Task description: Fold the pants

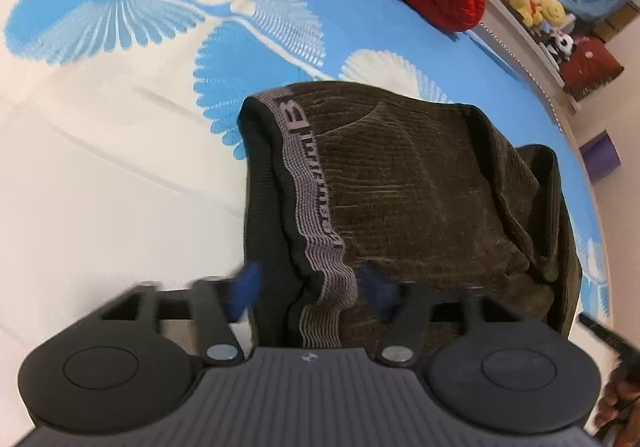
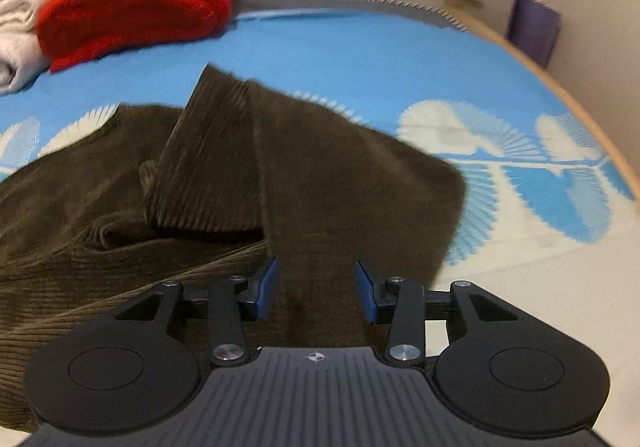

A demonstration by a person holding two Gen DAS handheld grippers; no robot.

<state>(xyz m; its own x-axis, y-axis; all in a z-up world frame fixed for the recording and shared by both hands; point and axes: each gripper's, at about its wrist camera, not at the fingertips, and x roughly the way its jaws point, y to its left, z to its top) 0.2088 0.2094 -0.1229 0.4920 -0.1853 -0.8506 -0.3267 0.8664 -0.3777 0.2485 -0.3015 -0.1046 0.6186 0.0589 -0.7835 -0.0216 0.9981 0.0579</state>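
Your left gripper [image 1: 308, 287] straddles the pants [image 1: 400, 175] waistband at lower centre, fingers apart; your right gripper [image 2: 316, 287] fingers flank a leg fold, parted.

bed [image 2: 360, 47] with blue-and-white patterned cover; olive corduroy pants [image 2: 200, 175] lie directly ahead of the right gripper, red blanket [image 2: 136, 3] beyond at far left.
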